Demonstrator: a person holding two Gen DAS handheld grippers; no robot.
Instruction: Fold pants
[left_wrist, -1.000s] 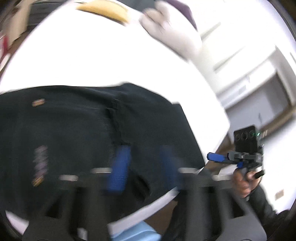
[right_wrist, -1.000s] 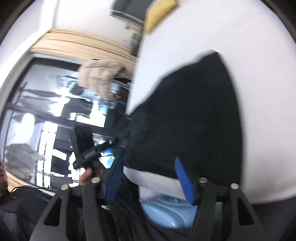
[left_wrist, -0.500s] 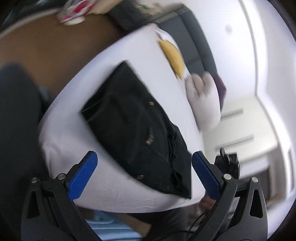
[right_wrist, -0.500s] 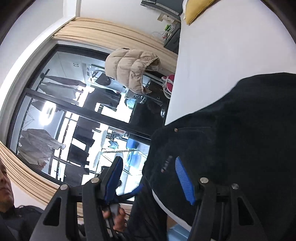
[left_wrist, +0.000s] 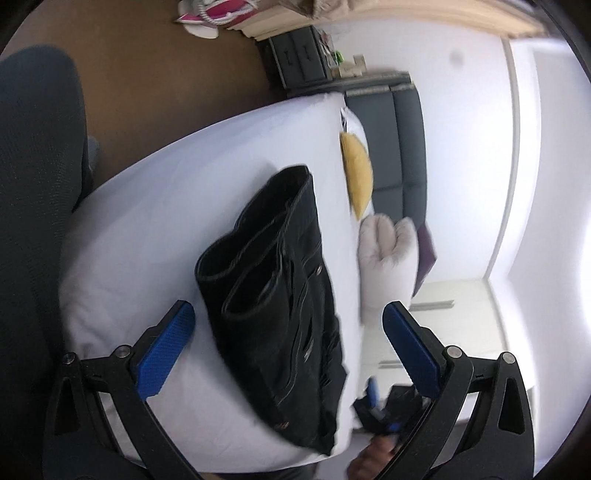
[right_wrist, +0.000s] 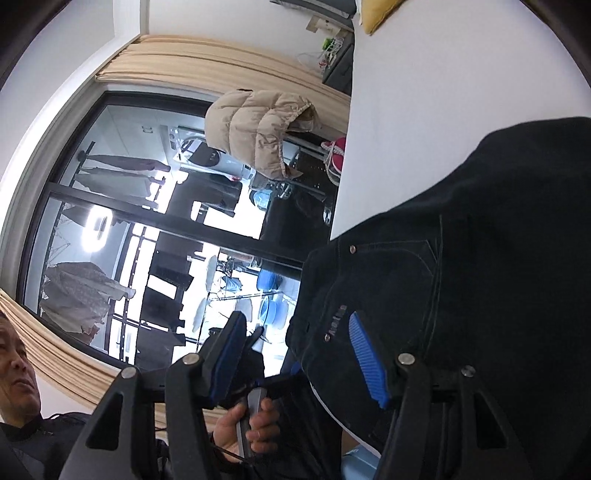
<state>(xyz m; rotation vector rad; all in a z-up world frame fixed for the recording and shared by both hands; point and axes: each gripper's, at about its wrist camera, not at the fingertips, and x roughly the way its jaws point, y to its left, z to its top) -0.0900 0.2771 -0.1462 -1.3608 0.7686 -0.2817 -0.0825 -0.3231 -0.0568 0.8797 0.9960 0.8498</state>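
Black jeans (left_wrist: 280, 295) lie folded in a thick stack on the white bed (left_wrist: 177, 206), leg hems toward the left wrist camera. My left gripper (left_wrist: 288, 347) is open and empty, pulled back above the near bed edge, its blue pads either side of the stack. In the right wrist view the jeans (right_wrist: 480, 258) fill the right side, a riveted pocket showing. My right gripper (right_wrist: 295, 354) is open and empty at the jeans' edge, one pad over the fabric. It also shows in the left wrist view (left_wrist: 380, 410), low beside the bed.
A yellow cushion (left_wrist: 356, 177) and a white plush pillow (left_wrist: 388, 258) lie at the far side of the bed by a dark headboard (left_wrist: 402, 147). A dark chair (left_wrist: 33, 184) stands left. A beige jacket (right_wrist: 258, 129) hangs by the window.
My left gripper let go of the jeans, opened and drew back from the bed. My right gripper stayed open and moved close to the jeans' pocket edge.
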